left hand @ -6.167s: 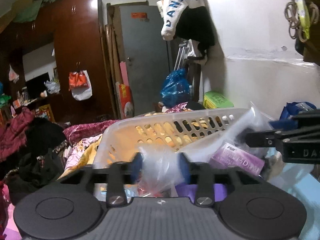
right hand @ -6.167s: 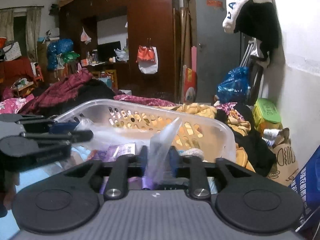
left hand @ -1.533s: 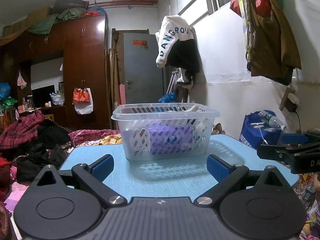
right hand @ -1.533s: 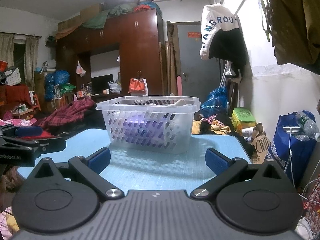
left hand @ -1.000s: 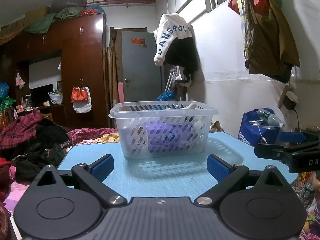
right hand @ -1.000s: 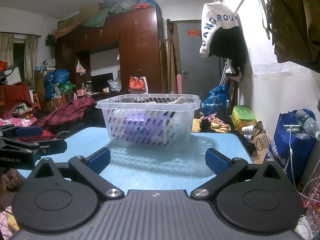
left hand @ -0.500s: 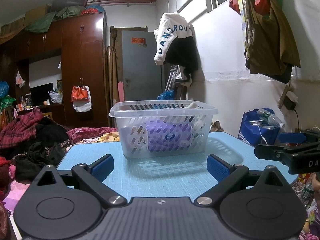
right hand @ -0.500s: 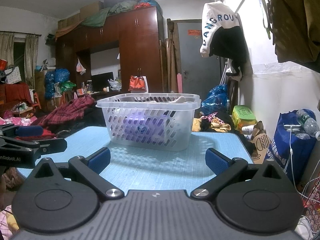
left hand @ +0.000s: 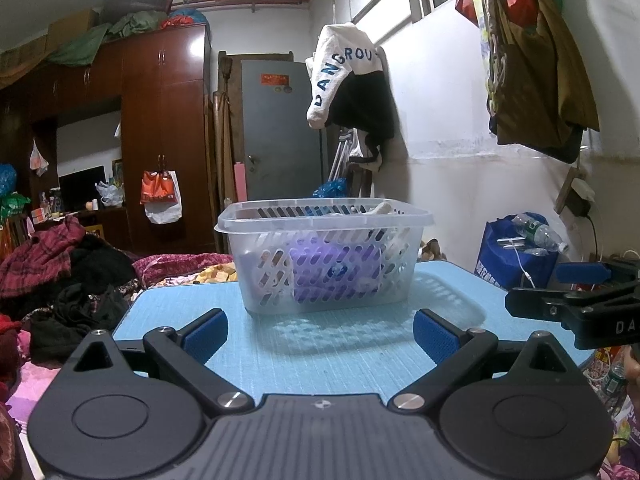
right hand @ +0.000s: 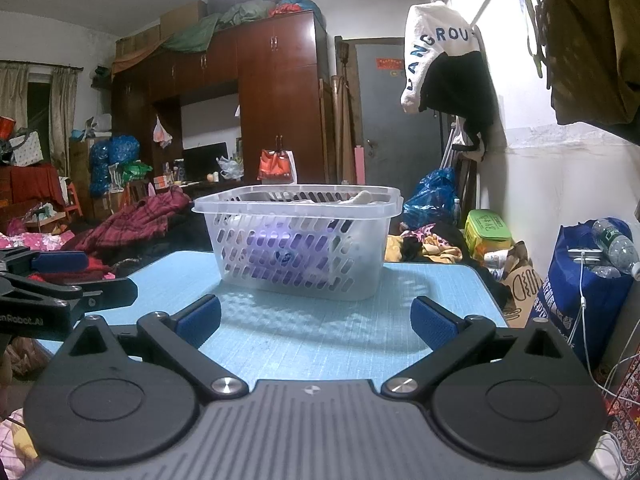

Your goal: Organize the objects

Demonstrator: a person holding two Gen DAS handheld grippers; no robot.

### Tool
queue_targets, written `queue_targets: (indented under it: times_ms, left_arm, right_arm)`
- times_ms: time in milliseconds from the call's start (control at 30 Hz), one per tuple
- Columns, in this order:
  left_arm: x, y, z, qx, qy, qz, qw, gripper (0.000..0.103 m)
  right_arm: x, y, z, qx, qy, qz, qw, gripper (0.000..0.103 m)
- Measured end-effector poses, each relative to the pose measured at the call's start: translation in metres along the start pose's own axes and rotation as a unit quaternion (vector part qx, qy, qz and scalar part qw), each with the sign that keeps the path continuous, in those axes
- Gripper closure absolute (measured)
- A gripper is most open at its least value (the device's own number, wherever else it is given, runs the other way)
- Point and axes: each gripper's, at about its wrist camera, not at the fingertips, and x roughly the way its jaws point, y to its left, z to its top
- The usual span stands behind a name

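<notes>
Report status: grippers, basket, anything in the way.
Left gripper open, empty. Right gripper open, empty. Basket upright on the blue table, purple package inside. Nothing between grippers and basket.

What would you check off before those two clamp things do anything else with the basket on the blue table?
1. Left gripper fingers spread, nothing between them: ok.
2. Right gripper fingers spread, nothing between them: ok.
3. Basket upright on the blue table, away from its edges: ok.
4. Purple packet inside the basket, seen through the slots: ok.
5. Table surface in view free of loose items left to sort: ok; parts hidden behind the basket and grippers, cannot tell.
6. Everything in the basket sitting below its rim: not ok, a pale item pokes just above it.
</notes>
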Motion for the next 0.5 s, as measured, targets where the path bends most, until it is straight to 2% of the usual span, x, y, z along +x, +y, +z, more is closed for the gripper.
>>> queue_targets:
  times_ms: [500]
  left_arm:
    - [-0.0005, -0.0024, -0.0001, -0.001, -0.009, -0.009, 0.9999, 0.003]
  right_arm:
    - [0.0028, 0.0011, -0.0036, -0.002, 0.003, 0.001, 1.000, 0.000]
